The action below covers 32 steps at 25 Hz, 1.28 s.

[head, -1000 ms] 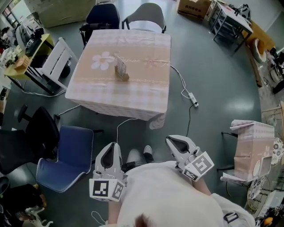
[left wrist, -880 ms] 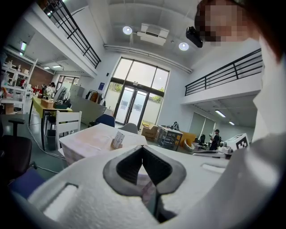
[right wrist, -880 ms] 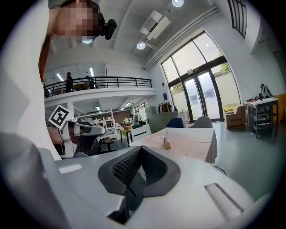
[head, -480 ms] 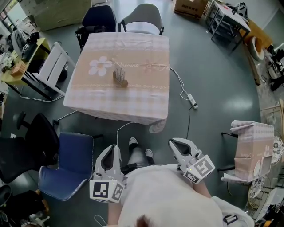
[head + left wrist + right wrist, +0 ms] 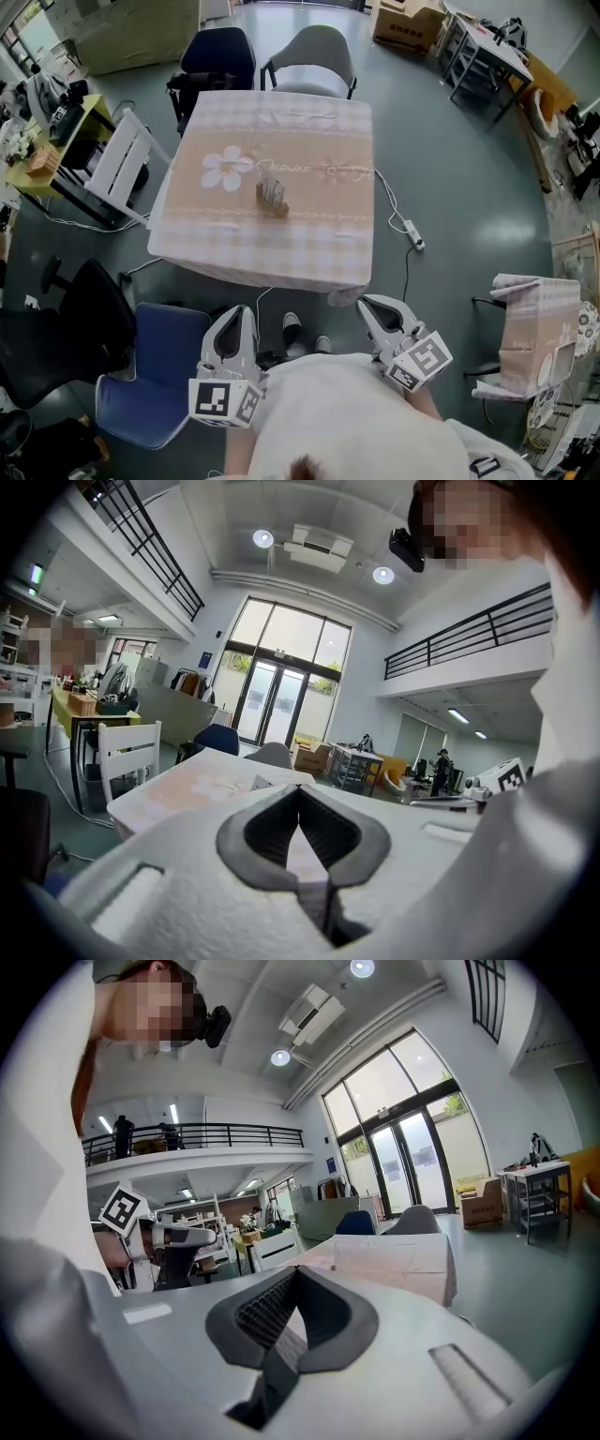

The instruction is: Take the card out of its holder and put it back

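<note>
The card holder (image 5: 272,197), a small stand with a pale card upright in it, sits mid-table on the pink checked cloth (image 5: 309,253). Both grippers hang close to the person's body, well short of the table's near edge. My left gripper (image 5: 238,312) is shut with nothing between its jaws, and so is my right gripper (image 5: 368,303). In the left gripper view the shut jaws (image 5: 300,794) point toward the table, where the holder (image 5: 262,782) shows small and far. In the right gripper view the shut jaws (image 5: 298,1277) face the table's corner (image 5: 394,1260); the holder is not visible there.
A blue chair (image 5: 150,375) and a black office chair (image 5: 56,323) stand at the near left. A white chair (image 5: 127,155) is left of the table; a grey chair (image 5: 314,52) and a dark one (image 5: 217,52) stand behind it. A power strip (image 5: 412,234) lies on the floor, right.
The person has stepped toward the table, which now sits lower and nearer in the head view. Both grippers stay shut and held at the body.
</note>
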Each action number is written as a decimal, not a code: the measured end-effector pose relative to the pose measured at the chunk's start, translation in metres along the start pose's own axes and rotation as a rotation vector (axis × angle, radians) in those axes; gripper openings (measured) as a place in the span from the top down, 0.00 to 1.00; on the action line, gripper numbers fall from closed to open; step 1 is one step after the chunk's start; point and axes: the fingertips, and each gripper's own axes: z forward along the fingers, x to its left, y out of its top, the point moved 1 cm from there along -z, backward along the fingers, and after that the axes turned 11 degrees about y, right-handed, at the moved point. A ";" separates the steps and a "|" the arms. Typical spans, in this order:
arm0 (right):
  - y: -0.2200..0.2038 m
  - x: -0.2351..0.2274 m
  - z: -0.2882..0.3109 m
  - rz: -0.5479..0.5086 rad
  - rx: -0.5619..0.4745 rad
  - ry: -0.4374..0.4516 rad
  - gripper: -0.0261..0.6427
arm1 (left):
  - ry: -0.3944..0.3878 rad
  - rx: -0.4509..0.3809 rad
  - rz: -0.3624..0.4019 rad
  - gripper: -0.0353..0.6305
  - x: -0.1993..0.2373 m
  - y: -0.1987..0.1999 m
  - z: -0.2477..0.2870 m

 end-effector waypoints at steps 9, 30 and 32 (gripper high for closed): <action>-0.001 -0.005 0.029 0.034 0.012 -0.032 0.96 | -0.065 -0.003 0.007 0.95 0.014 0.016 0.029; -0.004 -0.006 0.074 0.066 -0.024 -0.034 0.96 | -0.034 0.042 0.013 0.95 0.057 0.008 0.038; -0.002 -0.011 0.077 0.064 -0.022 -0.030 0.96 | -0.038 0.047 0.007 0.95 0.055 0.007 0.043</action>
